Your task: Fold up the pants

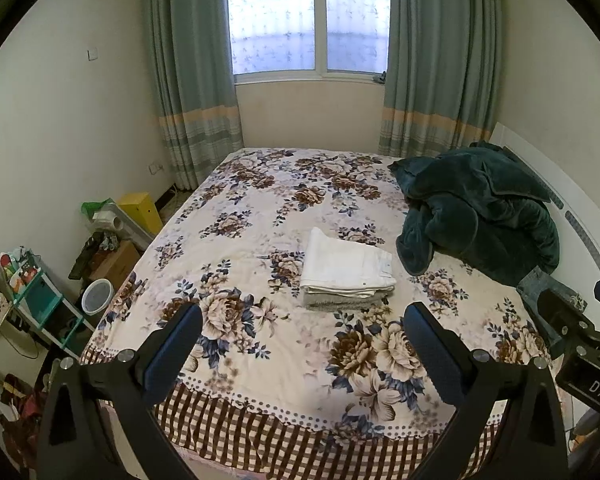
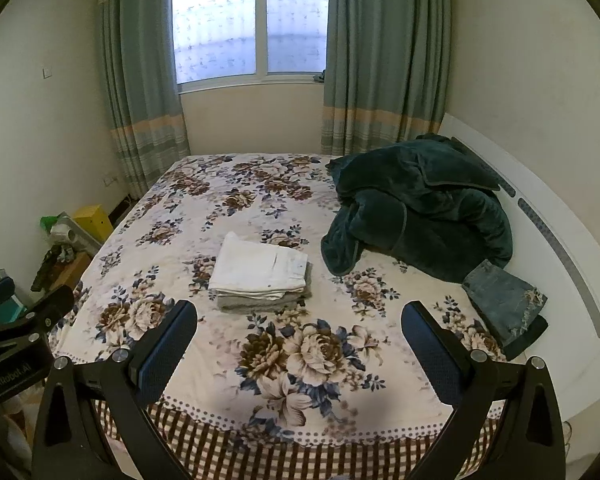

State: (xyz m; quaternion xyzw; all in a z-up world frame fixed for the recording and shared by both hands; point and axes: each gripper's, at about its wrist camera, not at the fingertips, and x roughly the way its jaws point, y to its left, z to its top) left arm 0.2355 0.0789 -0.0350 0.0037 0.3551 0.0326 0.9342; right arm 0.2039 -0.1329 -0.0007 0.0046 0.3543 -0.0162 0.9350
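Right, both grippers are hovering over the near edge of the bed [image 1: 260, 360], jaws spread wide and holding nothing; the left gripper [image 1: 302, 344] is showing at lower centre of its own view, the right gripper [image 2: 300, 340] likewise in its view. Folded white pants [image 1: 346, 266] are sitting mid-frame on top of a grey folded garment [image 1: 340, 302], so that pile is looking done. The likely next piece is the denim pants [image 2: 506, 304], lying crumpled at the right of the right wrist view, touching the dark green coat [image 2: 416, 216] and right beside the white headboard [image 2: 560, 240]. To do the step well, the right gripper is probably needing to reach right and pinch the frayed hem or waistband, not the bulk; the coat is overlapping the denim's far end, so a slow pull is safer to avoid dragging it. The left one is then best taking the opposite end and spreading the denim flat on bare quilt near the stack before folding.
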